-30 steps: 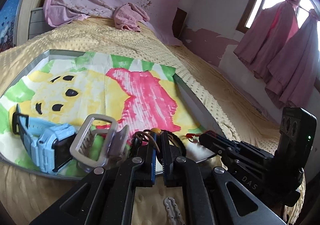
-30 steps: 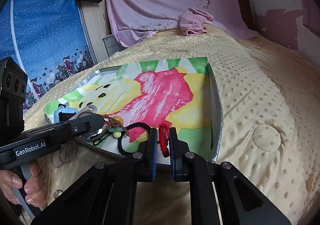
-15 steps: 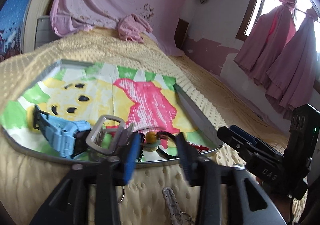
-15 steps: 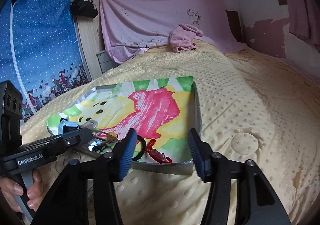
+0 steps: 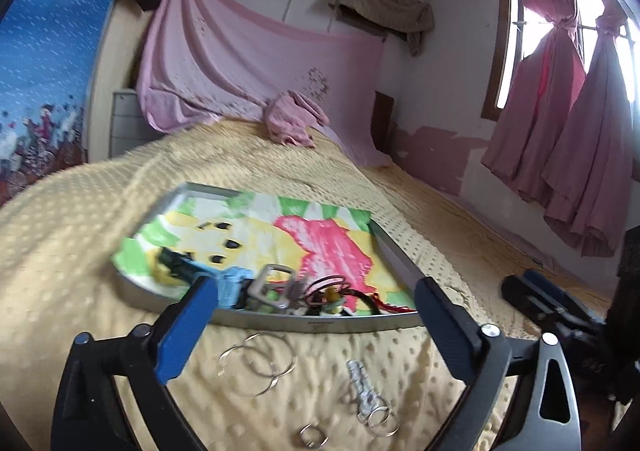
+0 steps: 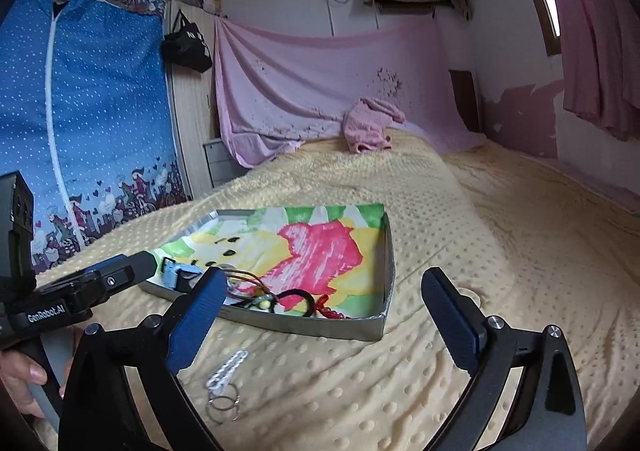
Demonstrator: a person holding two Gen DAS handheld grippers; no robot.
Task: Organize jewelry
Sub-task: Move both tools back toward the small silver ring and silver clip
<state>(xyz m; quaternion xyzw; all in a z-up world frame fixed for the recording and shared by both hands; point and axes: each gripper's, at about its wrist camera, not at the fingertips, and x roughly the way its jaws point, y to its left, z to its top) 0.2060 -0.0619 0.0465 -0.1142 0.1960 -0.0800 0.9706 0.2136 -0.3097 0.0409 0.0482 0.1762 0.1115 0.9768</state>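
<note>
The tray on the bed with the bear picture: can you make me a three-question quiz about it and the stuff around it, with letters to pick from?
1. Where do the big silver rings lie?
A. inside the tray
B. on the yellow blanket in front of the tray
C. on the pink towel

2. What colour is the watch in the tray?
A. light blue
B. orange
C. black

3. How do the left tongs and right tongs stand?
A. both shut on a bracelet
B. one open, one shut
C. both open with nothing held

Answers:
1. B, the rings rest on the blanket just outside the tray's near rim.
2. A, its strap and body are pale blue.
3. C, both have just been opening, and their blue pads stand wide apart with nothing between them; the red bracelet lies in the tray.
</note>
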